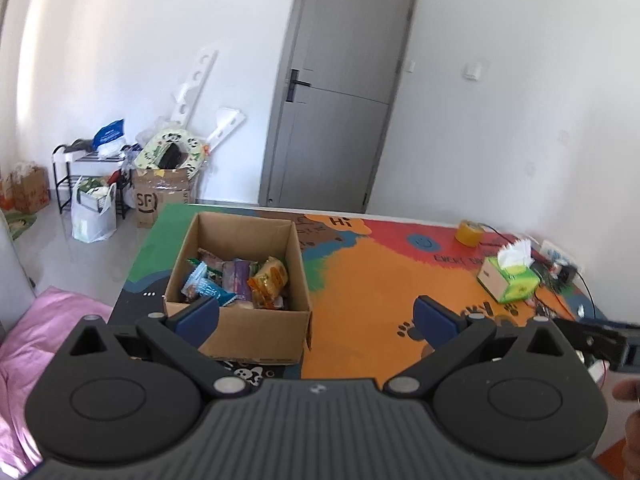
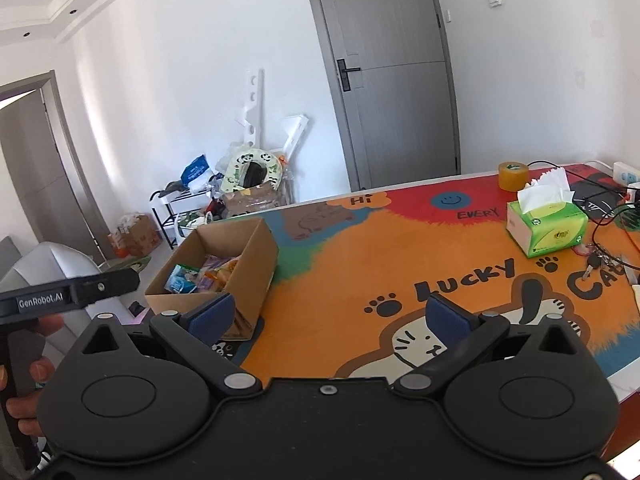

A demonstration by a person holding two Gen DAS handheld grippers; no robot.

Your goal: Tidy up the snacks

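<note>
An open cardboard box (image 1: 256, 332) stands on the left part of the colourful table mat (image 1: 368, 280) and holds several snack packets (image 1: 240, 280), among them an orange one and a blue one. The box also shows in the right wrist view (image 2: 256, 264), with snack packets (image 2: 204, 276) inside. My left gripper (image 1: 316, 316) is open and empty, held above the table just in front of the box. My right gripper (image 2: 330, 316) is open and empty, held above the mat (image 2: 360, 264) to the right of the box.
A green tissue box (image 2: 546, 226), a roll of yellow tape (image 2: 513, 176), keys (image 2: 596, 264) and cables lie at the table's right. Beyond the table are a grey door (image 1: 340, 100), a shelf rack, bags and cartons. Pink fabric (image 1: 40, 340) lies at lower left.
</note>
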